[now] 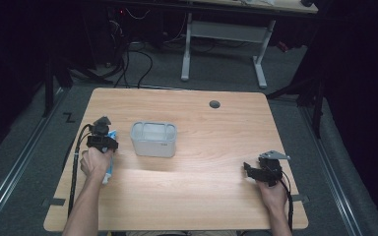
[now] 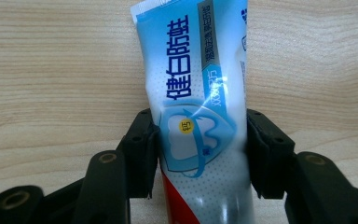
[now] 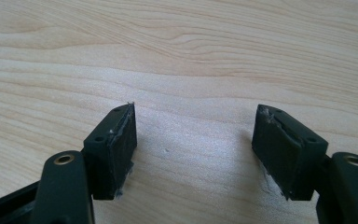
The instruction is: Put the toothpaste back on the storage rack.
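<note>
High view: toothpaste tube (image 1: pixel 110 158) gripped, not yet lifted, by my reading.
It lies on the table (image 1: pixel 211 196) just left of the clear bin (image 1: pixel 153 139), left gripper (image 1: pixel 101 139) clamping it; left gripper view shows pads (image 2: pixel 142 154) touching its sides (tube flat on wood). Right gripper (image 1: pixel 257 171), well right of the bin, stands wide, empty.

Both grippers are black: the left gripper (image 1: pixel 103 139) trails a black cable. The right gripper (image 1: pixel 261 172) carries a grey three-cornered plate; brass screw holes dot the jaws
</note>
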`<action>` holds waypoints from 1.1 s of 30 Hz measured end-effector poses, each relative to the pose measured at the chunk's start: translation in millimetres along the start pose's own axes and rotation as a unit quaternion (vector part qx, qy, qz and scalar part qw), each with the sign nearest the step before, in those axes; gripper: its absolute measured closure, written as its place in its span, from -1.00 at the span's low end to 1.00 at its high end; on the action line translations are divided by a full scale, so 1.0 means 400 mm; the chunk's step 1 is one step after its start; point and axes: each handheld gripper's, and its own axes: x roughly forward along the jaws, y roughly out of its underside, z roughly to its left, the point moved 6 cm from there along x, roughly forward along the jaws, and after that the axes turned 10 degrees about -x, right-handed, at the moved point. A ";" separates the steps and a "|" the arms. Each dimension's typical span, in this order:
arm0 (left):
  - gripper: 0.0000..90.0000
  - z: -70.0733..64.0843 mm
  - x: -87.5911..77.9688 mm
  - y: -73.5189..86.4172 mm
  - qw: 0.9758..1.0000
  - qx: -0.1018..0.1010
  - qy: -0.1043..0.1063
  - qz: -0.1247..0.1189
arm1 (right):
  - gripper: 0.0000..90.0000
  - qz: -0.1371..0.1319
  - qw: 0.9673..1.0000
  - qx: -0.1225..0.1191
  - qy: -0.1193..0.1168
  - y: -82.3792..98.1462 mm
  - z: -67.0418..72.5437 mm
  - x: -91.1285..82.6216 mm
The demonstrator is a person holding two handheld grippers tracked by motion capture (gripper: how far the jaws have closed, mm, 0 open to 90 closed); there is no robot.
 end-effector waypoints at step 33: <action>0.52 -0.006 -0.138 0.012 0.994 0.070 0.067 -0.050 | -0.32 0.001 1.000 0.004 0.003 0.000 0.001 0.000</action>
